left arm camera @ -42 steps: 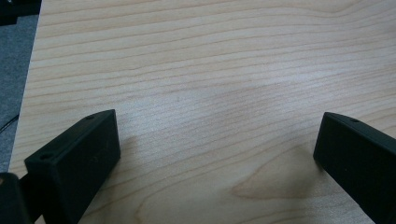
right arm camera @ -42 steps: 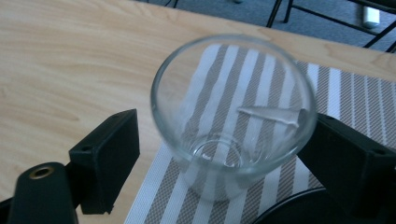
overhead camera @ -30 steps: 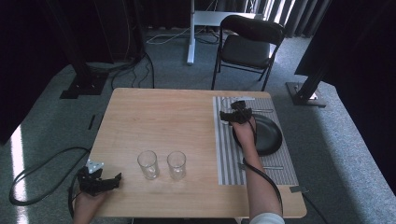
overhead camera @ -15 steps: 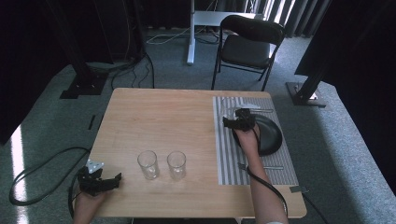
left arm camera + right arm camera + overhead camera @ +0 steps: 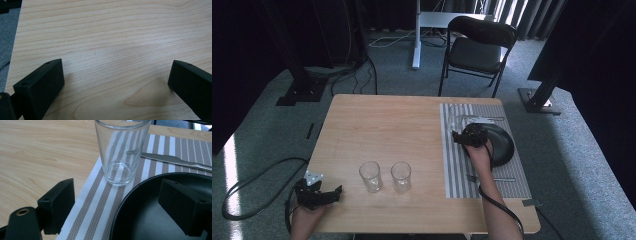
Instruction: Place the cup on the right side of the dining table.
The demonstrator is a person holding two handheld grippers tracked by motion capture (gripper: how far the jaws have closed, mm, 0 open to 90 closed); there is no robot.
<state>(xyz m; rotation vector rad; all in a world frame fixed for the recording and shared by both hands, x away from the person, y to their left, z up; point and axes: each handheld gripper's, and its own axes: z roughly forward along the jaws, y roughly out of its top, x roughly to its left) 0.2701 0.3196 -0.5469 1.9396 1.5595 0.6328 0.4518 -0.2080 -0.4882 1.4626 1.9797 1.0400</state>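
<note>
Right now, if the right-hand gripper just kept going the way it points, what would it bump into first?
Most likely the empty glass standing on the striped placemat, directly ahead between its open jaws, beside the black plate.

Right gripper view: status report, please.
Right gripper open, jaws apart over the placemat and black plate. Empty glass upright just ahead. Knife behind it. Left gripper open, idle.

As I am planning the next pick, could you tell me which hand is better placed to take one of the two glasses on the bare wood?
Left, probably: the left tongs are open, empty and near the left glass; the right tongs are farther off, at the black plate.
</note>
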